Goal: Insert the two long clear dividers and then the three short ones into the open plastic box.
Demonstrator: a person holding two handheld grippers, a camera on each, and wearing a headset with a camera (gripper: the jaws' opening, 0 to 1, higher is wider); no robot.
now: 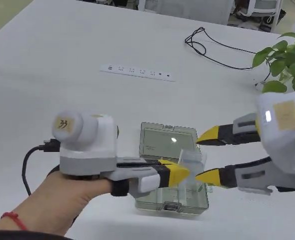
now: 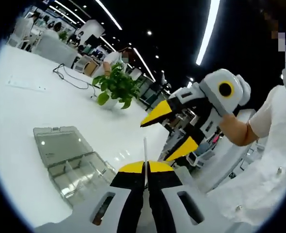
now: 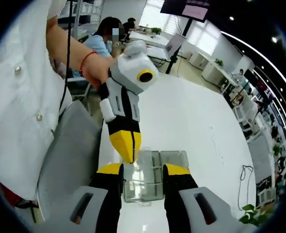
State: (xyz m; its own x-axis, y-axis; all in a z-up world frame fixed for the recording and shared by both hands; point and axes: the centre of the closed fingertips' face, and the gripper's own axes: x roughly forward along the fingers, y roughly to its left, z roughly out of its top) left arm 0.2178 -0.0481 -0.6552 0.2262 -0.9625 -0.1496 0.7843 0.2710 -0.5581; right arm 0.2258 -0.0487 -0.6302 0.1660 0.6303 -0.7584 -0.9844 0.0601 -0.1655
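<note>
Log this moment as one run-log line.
left gripper shut on clear divider | right gripper open beside it | box open on table

We're seeing two claws, the left claw [image 1: 180, 172] and the right claw [image 1: 201, 157]. One open box [image 1: 157, 205] is sitting on the table [image 1: 62, 45], along with one divider [image 1: 191, 161], one power strip [image 1: 137, 72], one cable [image 1: 207, 50] and one plant [image 1: 282, 60].

The box [image 1: 152, 206] is sitting open on the surface [image 1: 62, 60] right up front, with its lid [image 1: 162, 142] lying flat behind it. The left tongs [image 1: 184, 173] are hovering over the box from the left, pinching a divider [image 1: 191, 161] just above it. The right tongs [image 1: 197, 157] are hanging just right of that, jaws apart. A power strip [image 1: 137, 72] is lying further back, and a cable [image 1: 207, 47] and plant [image 1: 285, 60] are sitting at the back right.
</note>
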